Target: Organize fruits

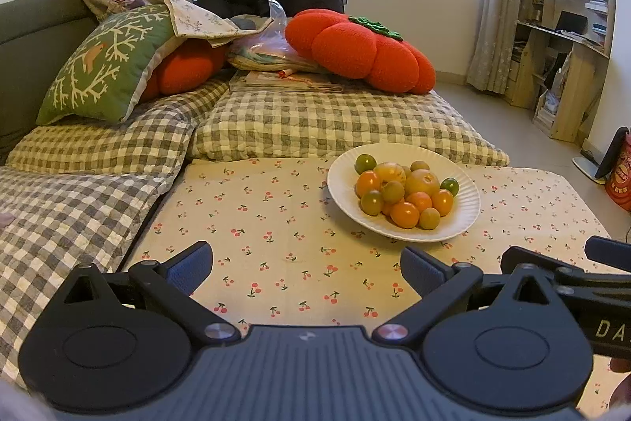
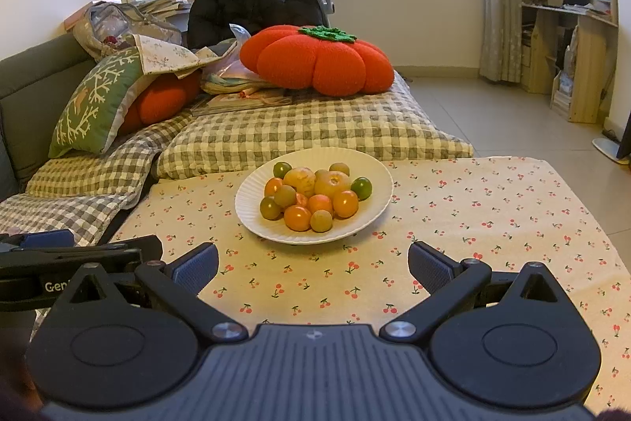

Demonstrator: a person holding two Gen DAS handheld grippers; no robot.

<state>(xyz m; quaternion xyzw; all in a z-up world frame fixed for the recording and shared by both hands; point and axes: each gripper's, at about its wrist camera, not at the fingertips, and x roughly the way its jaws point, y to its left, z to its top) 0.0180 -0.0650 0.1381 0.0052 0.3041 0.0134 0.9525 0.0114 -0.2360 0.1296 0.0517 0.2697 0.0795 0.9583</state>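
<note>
Cherry-print tablecloth covers the table. White plate sits mid-cloth, fruits heaped on it, orange and green, touching one another. Left gripper and right gripper hover near the plate, fingers spread wide, empty. Risk: nudging the heap could roll round fruits off the shallow rim. Legible writing: partial "Gen" on left gripper's side, "DA" on right's.

Right claw wide apart, empty, facing white plate w/ piled fruits.
</note>
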